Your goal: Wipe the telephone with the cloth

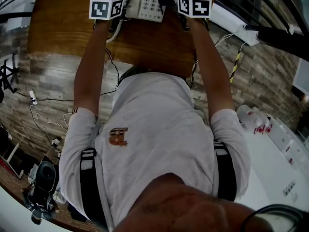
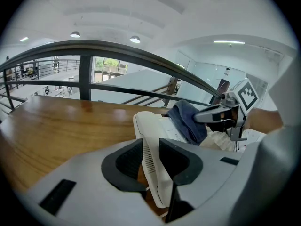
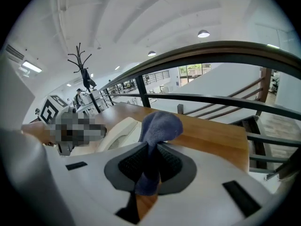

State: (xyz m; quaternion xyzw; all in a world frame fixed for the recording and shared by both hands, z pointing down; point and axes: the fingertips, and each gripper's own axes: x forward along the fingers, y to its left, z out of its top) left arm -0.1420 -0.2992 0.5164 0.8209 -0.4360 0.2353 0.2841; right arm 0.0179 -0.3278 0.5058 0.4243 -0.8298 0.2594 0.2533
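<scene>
Blue cloth (image 3: 162, 125), soft and limp, is hanging pinched in the right tongs (image 3: 151, 152); stiff, probably light telephone (image 2: 146, 122) is sitting edgewise between parted left tongs (image 2: 150, 149).

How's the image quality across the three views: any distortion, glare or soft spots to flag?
Head view: dim, the telephone cropped at the top edge, a soft dark blur along the bottom. Left gripper view: strong fisheye bends the railing; background washed out, sheen on the table. Right gripper view: same curvature, cloth sharp, a mosaic patch at left.
</scene>
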